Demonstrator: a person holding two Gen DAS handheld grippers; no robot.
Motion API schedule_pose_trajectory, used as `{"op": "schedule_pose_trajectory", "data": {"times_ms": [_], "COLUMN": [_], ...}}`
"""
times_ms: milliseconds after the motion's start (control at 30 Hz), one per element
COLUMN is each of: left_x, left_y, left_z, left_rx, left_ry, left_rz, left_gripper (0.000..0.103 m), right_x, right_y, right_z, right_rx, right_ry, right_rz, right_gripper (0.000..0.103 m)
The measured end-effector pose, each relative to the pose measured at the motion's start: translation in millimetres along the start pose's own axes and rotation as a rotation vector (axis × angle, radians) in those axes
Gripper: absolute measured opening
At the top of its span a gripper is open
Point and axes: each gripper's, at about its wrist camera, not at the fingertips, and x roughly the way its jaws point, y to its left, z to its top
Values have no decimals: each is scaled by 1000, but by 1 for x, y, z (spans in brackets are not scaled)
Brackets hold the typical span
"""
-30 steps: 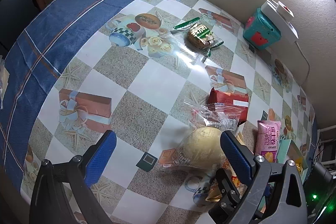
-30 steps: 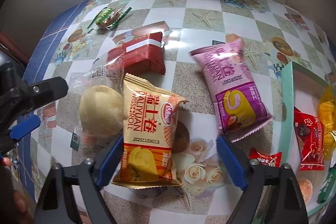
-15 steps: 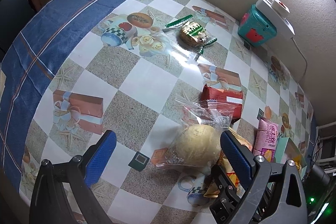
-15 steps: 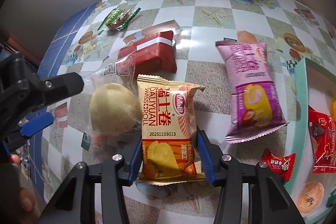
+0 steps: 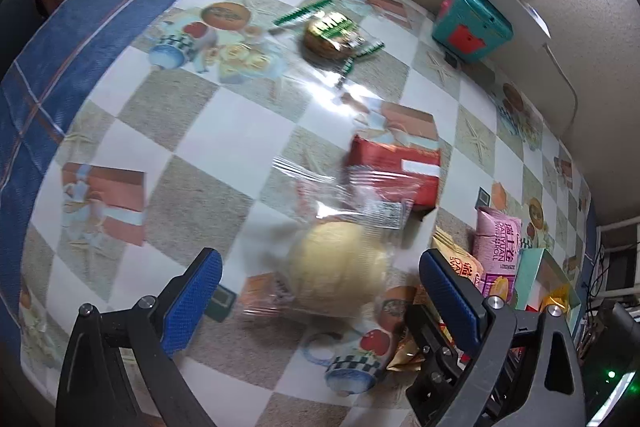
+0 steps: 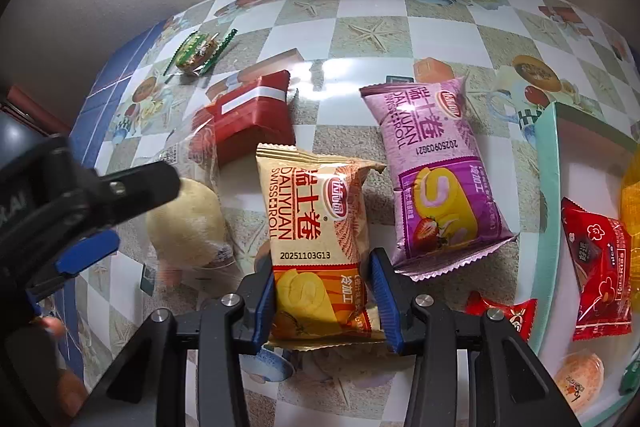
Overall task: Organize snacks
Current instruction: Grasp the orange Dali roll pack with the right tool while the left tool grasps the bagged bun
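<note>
Right gripper point(image 6: 322, 301) closing on one yellow Swiss roll pack point(image 6: 316, 239); left gripper point(image 5: 320, 291) spread wide over one bagged bun point(image 5: 338, 273).

Nearest me, my right pads squeeze the yellow pack's lower end on the table point(image 6: 372, 27). Beyond it I count one pink roll pack point(image 6: 434, 175), one red pack point(image 6: 250, 117) and one green-wrapped cake point(image 6: 198, 53). Only the right view shows the tray point(image 6: 546, 187) with its red and orange sweets. My left fingers stand apart, touching nothing.
</note>
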Motion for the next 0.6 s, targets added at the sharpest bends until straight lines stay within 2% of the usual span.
{"op": "schedule_pose_trajectory", "data": {"times_ms": [100, 167, 233, 300, 367, 600], "left_x": [7, 10, 12, 13, 13, 10], "left_y": [-10, -15, -19, -20, -19, -17], "left_z": [-1, -1, -2, -2, -3, -1], "left_rx": [27, 45, 67, 74, 71, 61], "left_ry": [10, 13, 10, 7, 5, -21], "left_rz": [-7, 4, 31, 45, 38, 36], "left_gripper": [90, 78, 75, 68, 57, 54], "right_x": [0, 1, 1, 1, 0, 0], "right_y": [-1, -1, -1, -1, -2, 1], "right_z": [0, 1, 1, 1, 1, 0], "right_rx": [3, 1, -1, 1, 1, -3], "right_ry": [2, 3, 4, 5, 7, 20], "right_rz": [3, 2, 2, 5, 2, -11], "right_gripper": [46, 46, 46, 46, 46, 46]}}
